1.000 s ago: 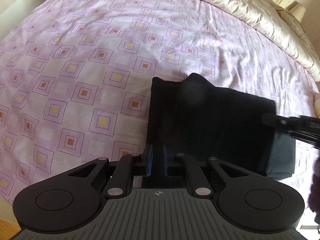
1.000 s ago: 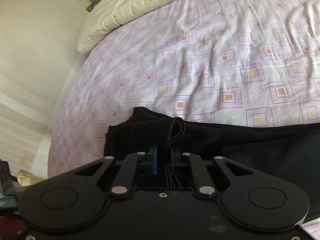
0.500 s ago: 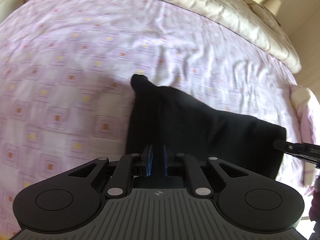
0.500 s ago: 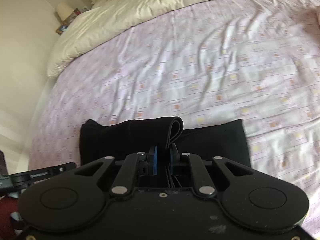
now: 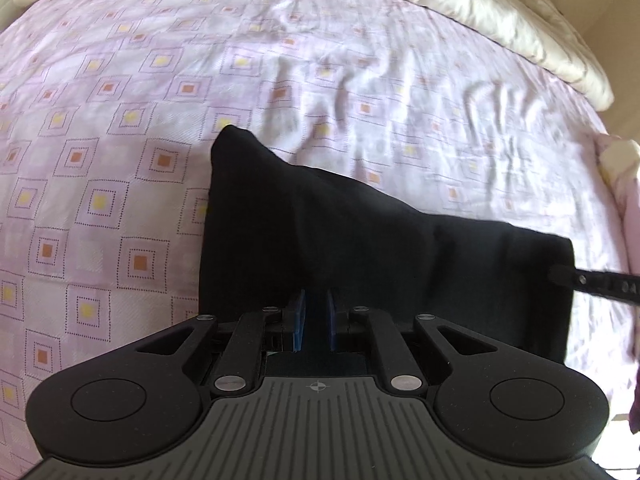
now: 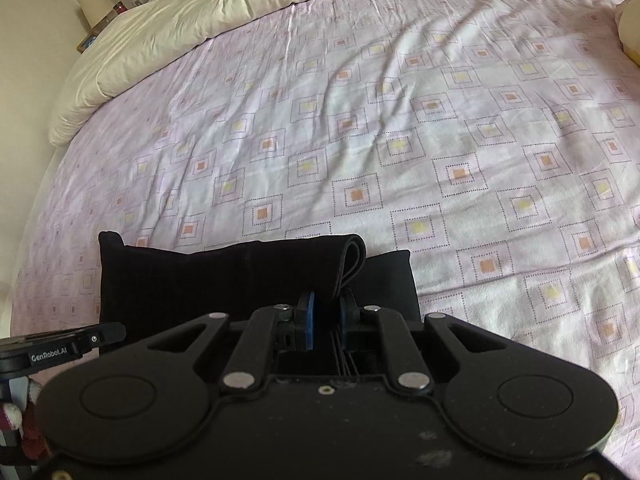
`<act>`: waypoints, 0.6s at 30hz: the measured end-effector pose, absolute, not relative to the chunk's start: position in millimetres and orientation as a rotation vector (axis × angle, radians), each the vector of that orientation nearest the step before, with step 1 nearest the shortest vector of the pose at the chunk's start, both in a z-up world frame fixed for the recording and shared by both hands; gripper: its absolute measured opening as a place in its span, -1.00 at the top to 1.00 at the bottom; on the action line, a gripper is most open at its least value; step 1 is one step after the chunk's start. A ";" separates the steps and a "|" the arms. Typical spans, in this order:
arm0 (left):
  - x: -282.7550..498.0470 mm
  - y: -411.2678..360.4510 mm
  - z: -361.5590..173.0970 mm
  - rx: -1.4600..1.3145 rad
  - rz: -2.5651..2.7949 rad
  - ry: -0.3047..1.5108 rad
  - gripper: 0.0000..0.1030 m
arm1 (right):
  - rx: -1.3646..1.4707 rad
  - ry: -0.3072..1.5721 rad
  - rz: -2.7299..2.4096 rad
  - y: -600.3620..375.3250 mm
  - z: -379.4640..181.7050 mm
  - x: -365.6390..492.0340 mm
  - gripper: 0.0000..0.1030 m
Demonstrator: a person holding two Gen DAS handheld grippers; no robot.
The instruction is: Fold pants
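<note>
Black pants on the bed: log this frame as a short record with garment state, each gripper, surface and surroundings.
garment: black pants, folded into a compact bundle, held over the bed sheet
left gripper: shut on the pants' near edge
right gripper: shut on several stacked layers; a folded loop of cloth stands just beyond its pads
surface: pink bed sheet with a printed squares pattern, creased
surroundings: cream duvet bunched along the far side of the bed

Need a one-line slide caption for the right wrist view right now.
Right gripper clamped on the folded edge of black pants over a pink patterned bedsheet, left gripper at the far end.
</note>
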State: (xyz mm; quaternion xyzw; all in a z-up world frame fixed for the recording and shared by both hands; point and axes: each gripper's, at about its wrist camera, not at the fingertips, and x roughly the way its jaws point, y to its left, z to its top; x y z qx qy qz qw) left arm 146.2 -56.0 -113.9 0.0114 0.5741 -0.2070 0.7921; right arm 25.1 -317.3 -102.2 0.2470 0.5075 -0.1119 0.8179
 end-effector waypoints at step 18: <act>198.6 -72.8 -92.3 0.091 -0.470 1.153 0.78 | 0.393 1.019 -0.244 -292.8 -72.3 12.8 0.45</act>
